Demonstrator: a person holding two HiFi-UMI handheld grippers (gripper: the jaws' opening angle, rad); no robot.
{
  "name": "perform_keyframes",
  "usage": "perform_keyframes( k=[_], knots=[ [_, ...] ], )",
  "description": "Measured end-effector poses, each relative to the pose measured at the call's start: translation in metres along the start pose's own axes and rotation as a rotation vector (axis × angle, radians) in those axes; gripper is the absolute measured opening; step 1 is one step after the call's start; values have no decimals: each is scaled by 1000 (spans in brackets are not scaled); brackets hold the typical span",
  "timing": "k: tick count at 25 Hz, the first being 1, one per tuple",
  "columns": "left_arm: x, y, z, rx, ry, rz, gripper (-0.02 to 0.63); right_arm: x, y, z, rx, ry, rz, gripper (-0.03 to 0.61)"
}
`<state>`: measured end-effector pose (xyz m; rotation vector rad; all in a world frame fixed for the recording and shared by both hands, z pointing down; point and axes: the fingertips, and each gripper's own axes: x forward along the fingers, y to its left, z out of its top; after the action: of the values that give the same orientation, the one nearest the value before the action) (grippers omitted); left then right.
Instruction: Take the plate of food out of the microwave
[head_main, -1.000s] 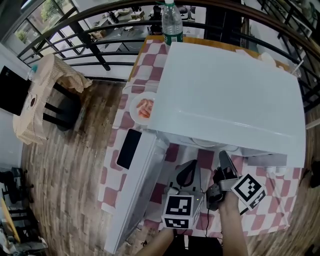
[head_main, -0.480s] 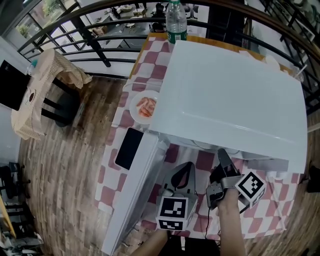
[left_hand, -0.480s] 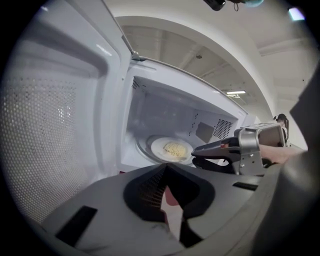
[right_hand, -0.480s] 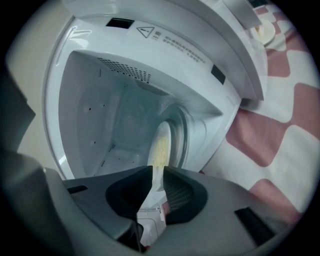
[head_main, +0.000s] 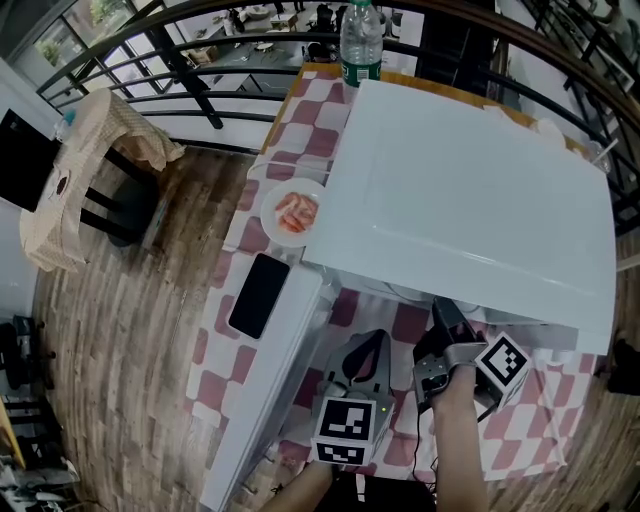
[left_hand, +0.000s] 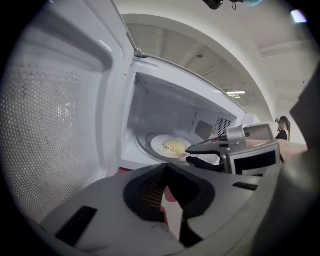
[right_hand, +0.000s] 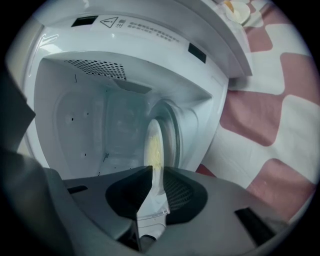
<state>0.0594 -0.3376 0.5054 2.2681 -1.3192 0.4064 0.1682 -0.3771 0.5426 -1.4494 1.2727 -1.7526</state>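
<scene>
My right gripper has crept closer to the open microwave, with its jaws a little apart and holding nothing, so I think I can soon pinch the rim. My left gripper waits by the door, pressed shut and empty. The plate of food lies flat on the glass tray inside, face up. It is round, so no side is longer.

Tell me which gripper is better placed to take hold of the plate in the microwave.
Right. The right gripper has its jaws slightly apart, aimed at the rim of the plate inside the open microwave. The left gripper is shut and sits farther back, outside the opening.
</scene>
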Motion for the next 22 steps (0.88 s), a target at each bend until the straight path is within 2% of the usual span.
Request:
perform_keyframes(
  k=[12,20,21,22],
  knots=[
    [-1,6,-2,-10,3,7,6,8,-2,2,1,-13,-38,91],
    [1,5,-5,-13,11,0,7,14,2,3,18,-22,-26,89],
    [1,6,-5,-13,12,0,7,14,2,3,20,-25,-25,84],
    [1,6,-6,-12,12,-1,6,14,2,3,24,-30,-23,52]
  ],
)
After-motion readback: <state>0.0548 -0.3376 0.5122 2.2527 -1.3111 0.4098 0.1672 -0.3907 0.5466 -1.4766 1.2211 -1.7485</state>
